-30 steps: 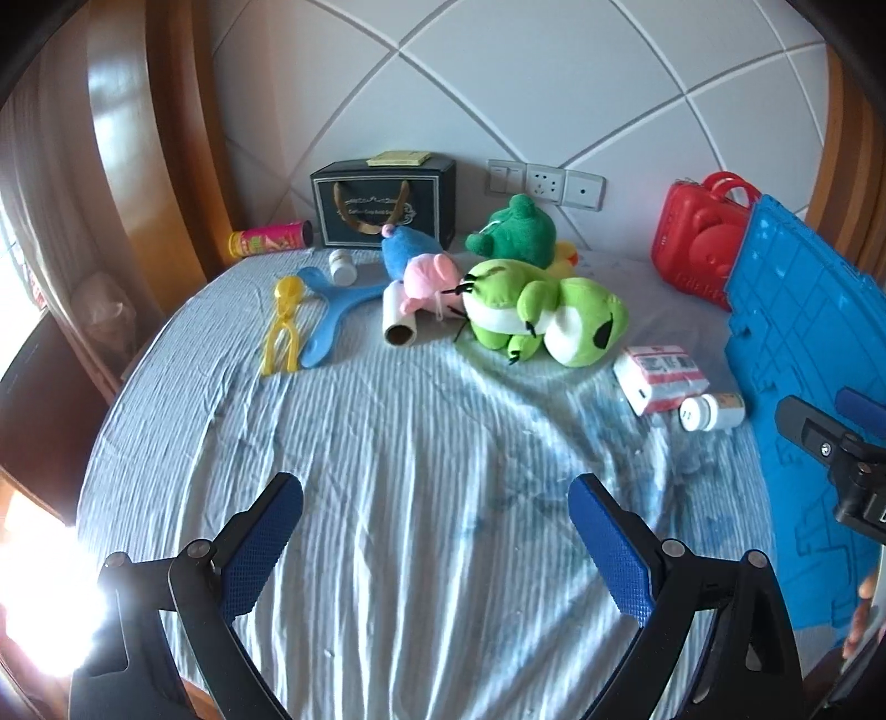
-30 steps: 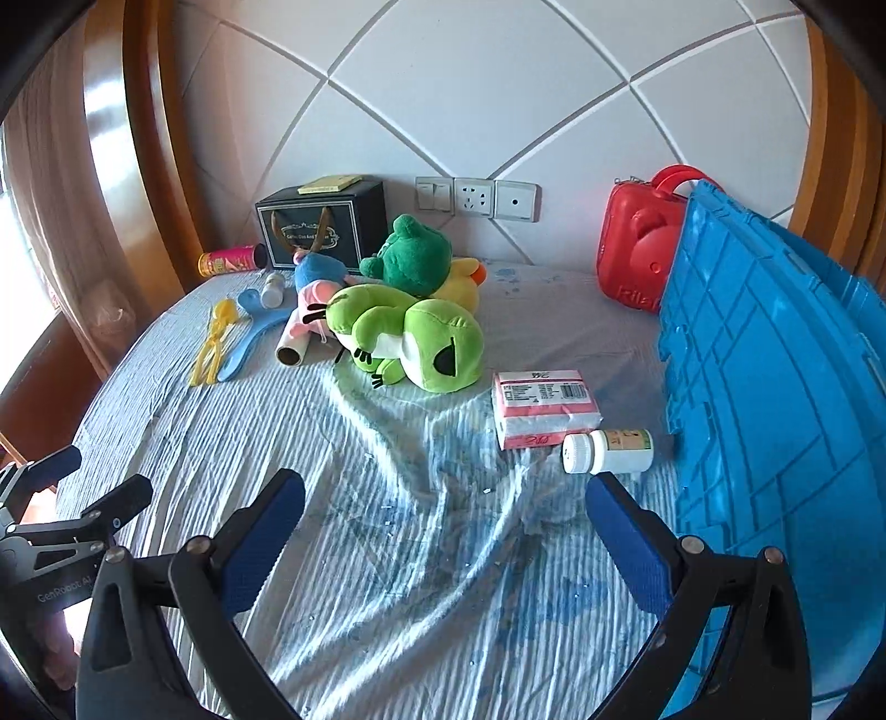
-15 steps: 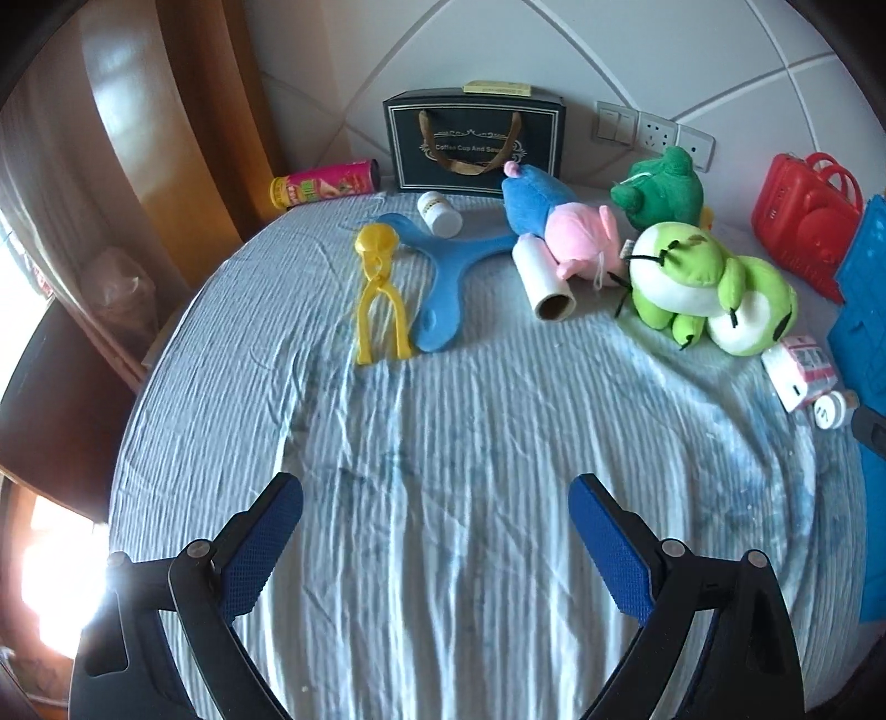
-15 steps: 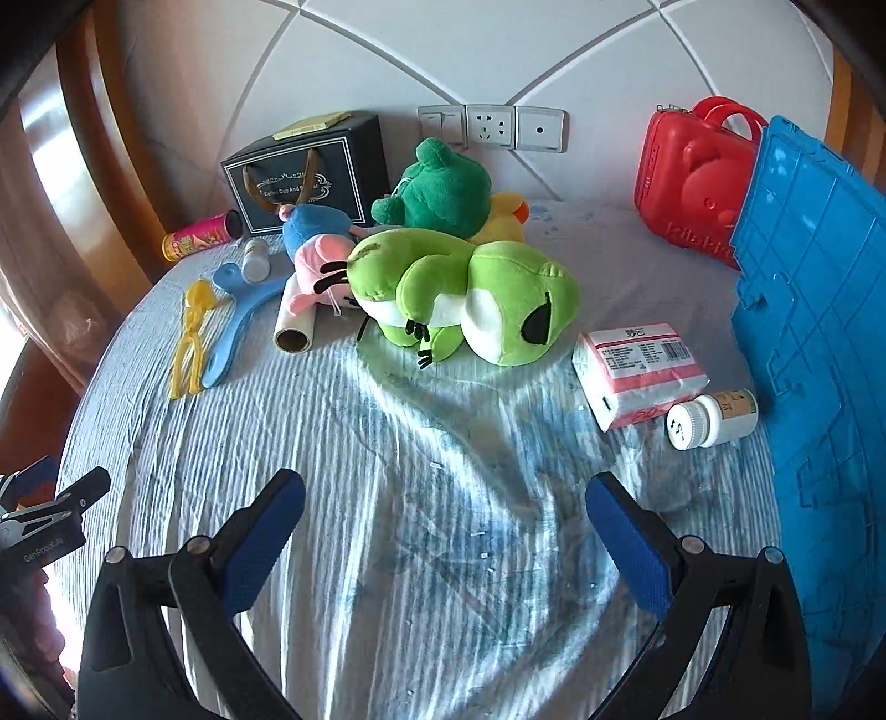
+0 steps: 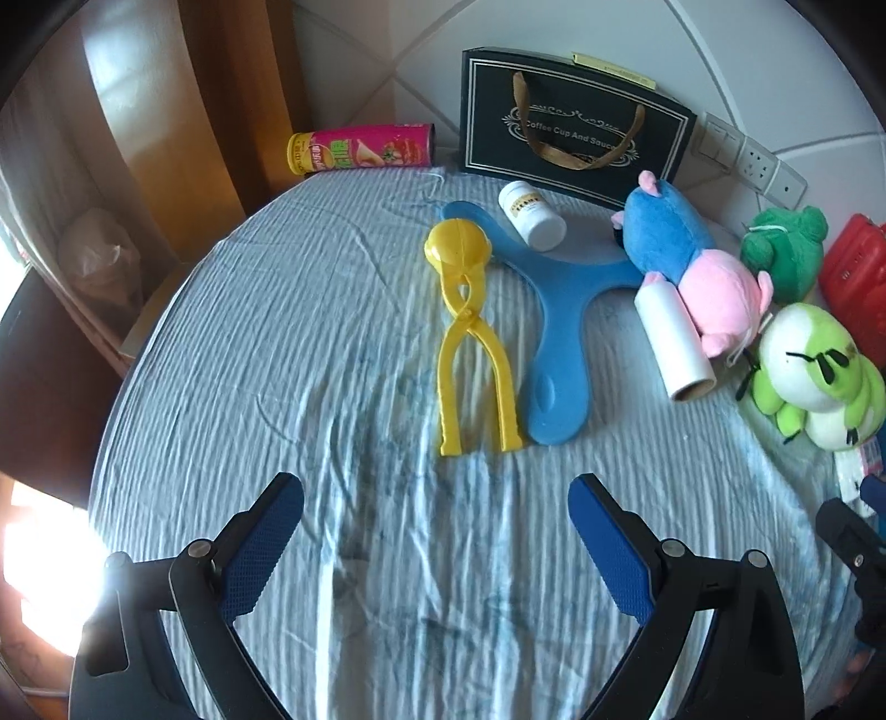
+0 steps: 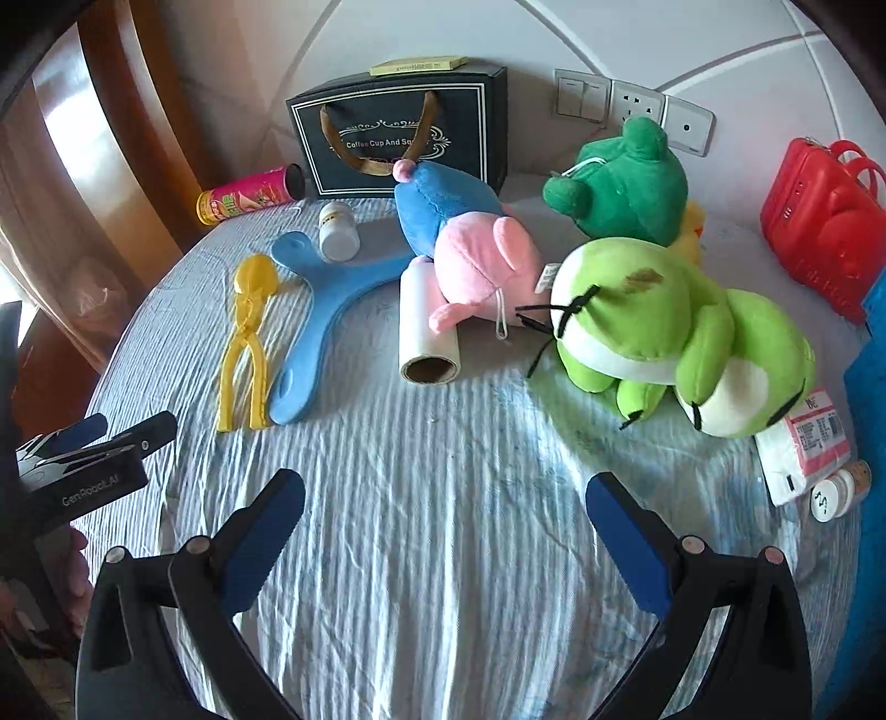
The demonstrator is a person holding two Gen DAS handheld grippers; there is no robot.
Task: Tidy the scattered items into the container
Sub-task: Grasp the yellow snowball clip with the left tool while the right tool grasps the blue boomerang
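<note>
Yellow plastic scoop (image 5: 469, 332), twelve o'clock of spread, empty left tongs (image 5: 437, 545): likely light, stiff, slick; grip crossed handles; right tongs (image 6: 446, 545) likewise spread.

White diamond-panelled wall (image 6: 387, 33), wall sockets (image 6: 637, 108), curved wood trim (image 5: 243, 94), striped bedsheet (image 5: 310, 343).

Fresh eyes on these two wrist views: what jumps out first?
The light green frog plush lies right of centre on the striped cloth, with the blue and pink plush beside it. To the left lie the yellow tongs, flat alongside the blue boomerang. Both the left hand-held gripper and the right hand-held gripper are open and empty.
</note>
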